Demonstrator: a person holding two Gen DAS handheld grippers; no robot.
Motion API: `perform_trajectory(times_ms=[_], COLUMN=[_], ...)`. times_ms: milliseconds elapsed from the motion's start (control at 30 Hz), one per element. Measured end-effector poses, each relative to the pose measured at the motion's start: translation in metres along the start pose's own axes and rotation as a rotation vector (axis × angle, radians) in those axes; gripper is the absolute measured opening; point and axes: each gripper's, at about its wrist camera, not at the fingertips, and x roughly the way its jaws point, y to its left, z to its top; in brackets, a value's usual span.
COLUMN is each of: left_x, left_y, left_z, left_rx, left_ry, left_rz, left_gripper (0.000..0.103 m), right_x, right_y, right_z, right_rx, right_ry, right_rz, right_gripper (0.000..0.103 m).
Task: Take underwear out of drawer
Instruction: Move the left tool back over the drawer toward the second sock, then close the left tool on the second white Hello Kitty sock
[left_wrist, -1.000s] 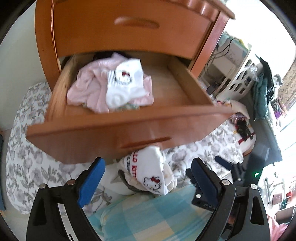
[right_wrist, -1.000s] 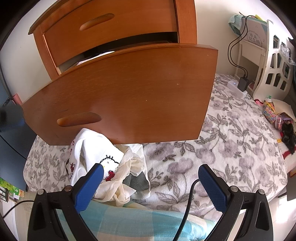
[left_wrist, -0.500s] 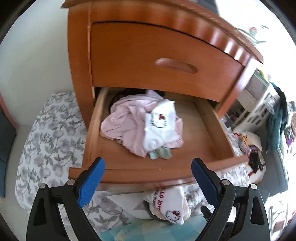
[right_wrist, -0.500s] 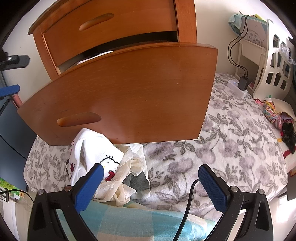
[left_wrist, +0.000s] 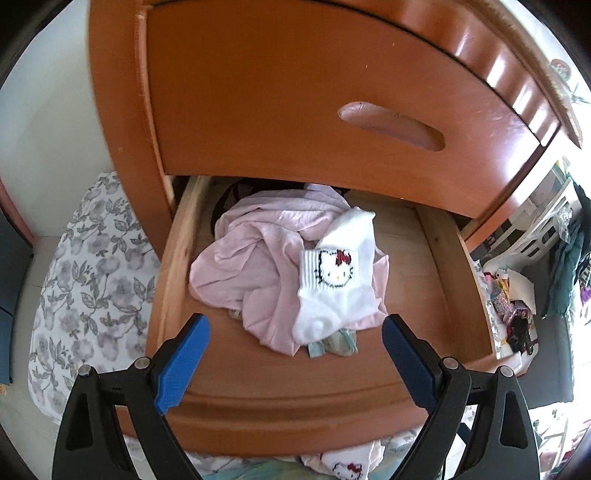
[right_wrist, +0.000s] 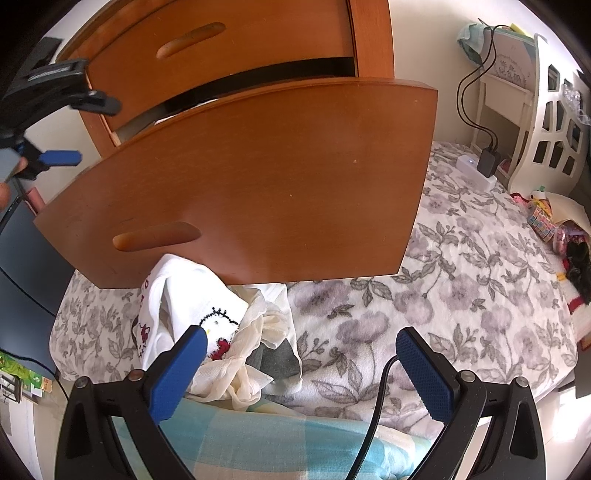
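Observation:
The wooden drawer (left_wrist: 436, 236) stands pulled out from the dresser. Inside lies a crumpled pink garment (left_wrist: 255, 258) with a white cat-face sock (left_wrist: 334, 280) on top and a pale green patterned piece (left_wrist: 334, 345) peeking out beneath. My left gripper (left_wrist: 295, 354) hovers open above the drawer's front edge, nothing between its blue fingers. My right gripper (right_wrist: 301, 369) is open low over the bed, in front of the drawer front (right_wrist: 258, 177). A pile of white and cream garments (right_wrist: 207, 325) lies on the bed under the drawer. The left gripper (right_wrist: 59, 155) also shows at the right wrist view's left edge.
The shut upper drawer (left_wrist: 332, 110) overhangs the back of the open one. A floral bedspread (right_wrist: 443, 295) covers the bed, with a light blue checked cloth (right_wrist: 258, 439) in front. A white charger and black cables (right_wrist: 484, 162), a white nightstand (right_wrist: 509, 88) and small toys (right_wrist: 554, 225) sit right.
My left gripper rose and moved forward over the open drawer, so its contents fill the view. It now shows in the right wrist view. The right gripper has stayed still.

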Motion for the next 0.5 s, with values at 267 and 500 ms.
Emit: perform_trajectory(times_ms=[267, 500], left_x=[0.045, 0.072], left_y=[-0.014, -0.021], left_z=[0.018, 0.019], left_rx=[0.022, 0.034], left_ry=[0.107, 0.189], left_rz=[0.013, 0.031], left_gripper=[0.091, 0.077], right_x=[0.001, 0.0], right_y=[0.0, 0.0], right_z=[0.0, 0.0], right_rx=[0.0, -0.001], right_ry=[0.002, 0.0], right_rz=[0.003, 0.002], right_gripper=[0.103, 0.103])
